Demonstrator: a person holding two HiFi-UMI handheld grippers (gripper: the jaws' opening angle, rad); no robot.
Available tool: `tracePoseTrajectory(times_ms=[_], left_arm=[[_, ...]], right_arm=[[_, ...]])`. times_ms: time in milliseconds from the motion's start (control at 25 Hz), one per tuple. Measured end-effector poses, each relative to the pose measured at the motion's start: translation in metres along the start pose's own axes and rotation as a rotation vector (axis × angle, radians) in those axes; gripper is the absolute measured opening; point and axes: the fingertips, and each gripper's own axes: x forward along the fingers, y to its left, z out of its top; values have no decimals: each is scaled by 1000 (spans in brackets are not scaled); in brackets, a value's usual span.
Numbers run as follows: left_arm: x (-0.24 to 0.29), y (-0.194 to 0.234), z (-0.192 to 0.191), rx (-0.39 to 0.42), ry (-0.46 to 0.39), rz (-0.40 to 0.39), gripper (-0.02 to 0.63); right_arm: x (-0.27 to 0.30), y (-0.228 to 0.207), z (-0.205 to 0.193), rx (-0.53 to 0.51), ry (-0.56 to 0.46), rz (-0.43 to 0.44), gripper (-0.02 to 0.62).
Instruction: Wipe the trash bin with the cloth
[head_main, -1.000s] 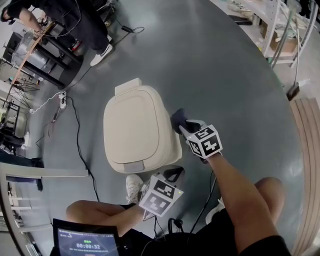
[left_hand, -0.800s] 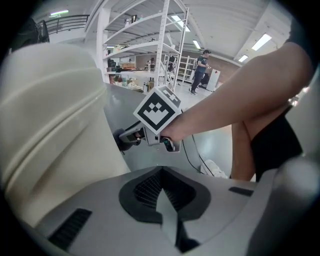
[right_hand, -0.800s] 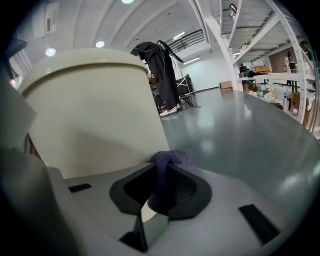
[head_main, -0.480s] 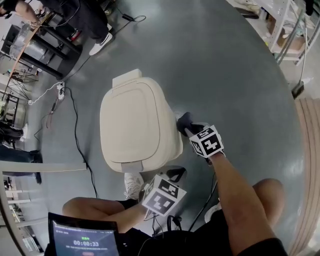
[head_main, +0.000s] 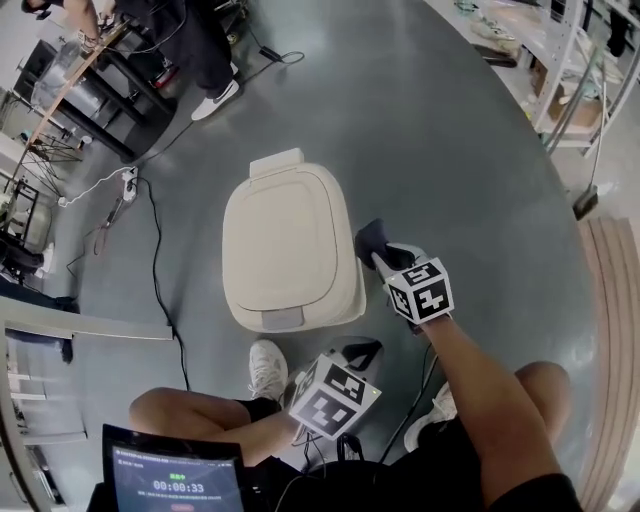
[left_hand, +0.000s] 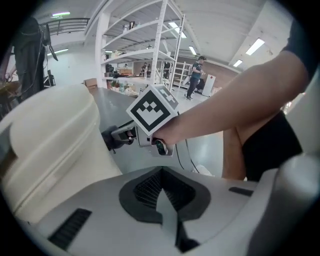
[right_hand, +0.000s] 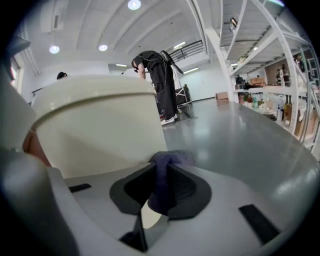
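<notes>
Trash bin (head_main: 285, 245): cream, lid down, standing on the grey floor (head_main: 450, 150) at frame centre in the head view; hinge end toward top of frame.
Cloth (head_main: 368, 238): dark purple, bunched, against the bin's right side wall; in the right gripper view the cloth (right_hand: 169, 162) touches the wall low down.
Right gripper (head_main: 380, 254): just right of the bin, marker cube toward the lower right; jaws pinching the cloth, a fold of it standing between them.
Left gripper (head_main: 360, 352): bottom centre of the head view, below the bin and apart from it; jaws pressed together, nothing between them in the left gripper view (left_hand: 162, 194).
Left gripper view, other: bin wall (left_hand: 50, 145) fills the left side; the right gripper (left_hand: 117, 136) shows at mid-frame against that wall.
Power strip (head_main: 126, 190): upper left, on the floor, with a black cable (head_main: 160, 290) running down past the bin's left side.
Screen (head_main: 175, 480): lower left corner, lit.
White shoe (head_main: 267, 367): just below the bin's front edge.
Shelving (head_main: 575, 70): upper right corner.
</notes>
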Motion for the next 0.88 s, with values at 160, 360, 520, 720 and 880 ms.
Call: tracePoseTrajectory(times_ms=[160, 360, 520, 720, 880], left_arm=[[-42, -5, 35, -3, -135, -11, 2], [-119, 28, 69, -103, -354, 35, 2], [-180, 86, 63, -167, -452, 197, 2], [-239, 146, 41, -243, -544, 356, 2], [-262, 169, 17, -271, -569, 409, 2]], right_arm=[[-41, 0, 57, -10, -132, -123, 69], [-98, 6, 137, -9, -330, -251, 69], [-126, 42, 171, -28, -386, -295, 69], [-129, 116, 212, -97, -458, -242, 69], [-115, 183, 239, -155, -509, -159, 69]])
